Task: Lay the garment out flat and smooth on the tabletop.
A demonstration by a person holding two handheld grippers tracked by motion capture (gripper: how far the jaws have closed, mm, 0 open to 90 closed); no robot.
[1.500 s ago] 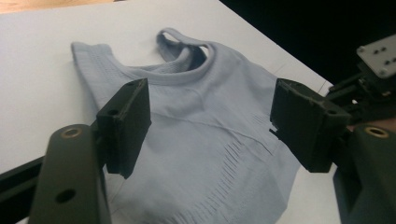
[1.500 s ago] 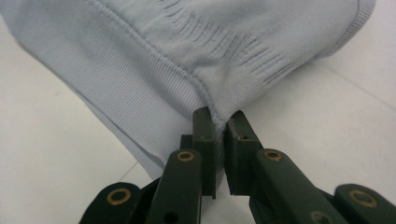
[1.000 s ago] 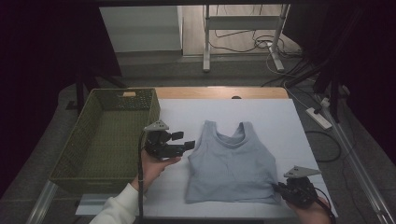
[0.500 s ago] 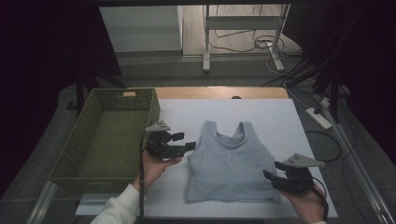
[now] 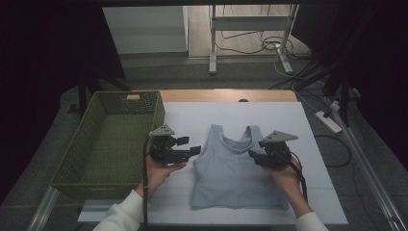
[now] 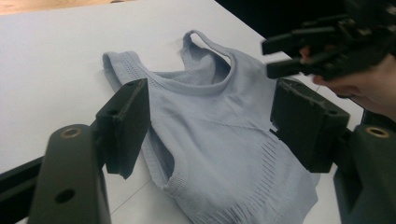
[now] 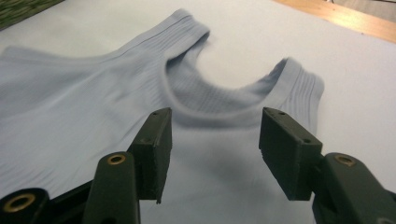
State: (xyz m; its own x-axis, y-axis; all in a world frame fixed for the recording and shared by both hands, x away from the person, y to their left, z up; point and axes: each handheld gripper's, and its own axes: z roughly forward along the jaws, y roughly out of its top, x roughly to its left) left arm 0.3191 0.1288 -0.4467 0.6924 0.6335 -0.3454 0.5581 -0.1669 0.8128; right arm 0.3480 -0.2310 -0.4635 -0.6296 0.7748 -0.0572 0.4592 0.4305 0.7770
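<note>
Dim room, evenly lit white table [image 5: 308, 130]; the right gripper view looks slightly motion-blurred.

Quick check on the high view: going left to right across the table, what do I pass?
Green basket → left gripper → pale blue tank top → right gripper at the top's right edge → bare table.

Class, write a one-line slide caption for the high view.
Two open hand-held claws, left claw and right claw, flank a pale blue tank top beside a green basket.
</note>
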